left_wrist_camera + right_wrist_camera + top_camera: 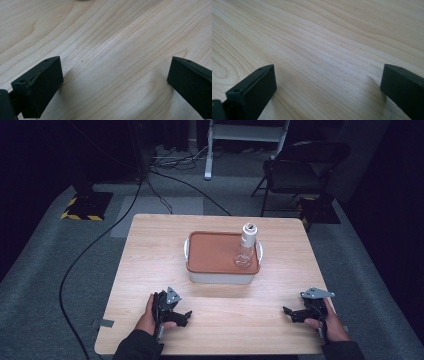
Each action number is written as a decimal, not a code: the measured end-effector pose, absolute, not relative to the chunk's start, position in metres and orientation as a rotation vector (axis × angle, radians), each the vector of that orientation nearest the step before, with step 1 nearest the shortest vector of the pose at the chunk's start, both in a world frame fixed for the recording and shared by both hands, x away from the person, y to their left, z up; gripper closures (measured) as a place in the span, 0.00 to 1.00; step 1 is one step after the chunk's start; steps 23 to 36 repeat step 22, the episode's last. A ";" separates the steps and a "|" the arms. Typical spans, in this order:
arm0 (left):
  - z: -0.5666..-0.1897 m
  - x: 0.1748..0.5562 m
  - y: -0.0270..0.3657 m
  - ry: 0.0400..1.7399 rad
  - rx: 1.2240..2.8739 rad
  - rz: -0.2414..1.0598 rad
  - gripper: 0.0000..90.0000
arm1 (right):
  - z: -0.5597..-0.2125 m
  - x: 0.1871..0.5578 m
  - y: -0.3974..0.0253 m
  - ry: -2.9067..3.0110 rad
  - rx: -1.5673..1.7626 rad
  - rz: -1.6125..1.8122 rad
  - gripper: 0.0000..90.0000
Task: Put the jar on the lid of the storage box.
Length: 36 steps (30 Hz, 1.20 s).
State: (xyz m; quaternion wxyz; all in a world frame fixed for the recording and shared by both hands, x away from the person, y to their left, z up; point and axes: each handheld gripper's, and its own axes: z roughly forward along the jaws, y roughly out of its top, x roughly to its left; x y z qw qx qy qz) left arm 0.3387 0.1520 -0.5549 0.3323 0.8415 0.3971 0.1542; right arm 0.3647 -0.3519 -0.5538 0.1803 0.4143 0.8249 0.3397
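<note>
Bottle (245,247), clear glass with white neck, upright on terracotta lid (215,252); left gripper (181,316), right gripper (292,313) fingers wide, empty

A light wooden counter (150,270) is placed on a grey carpeted floor (40,270). The room behind is kept dark. A black folding chair (295,170) is seen beyond the far right corner, and a white metal frame (210,150) stands further back. Black cables (85,255) are laid across the floor, beside a base marked with yellow and black stripes (82,210).
</note>
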 end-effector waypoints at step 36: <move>-0.555 0.339 0.152 1.037 2.198 0.402 0.00 | -0.554 0.365 -0.352 2.333 1.178 0.960 0.00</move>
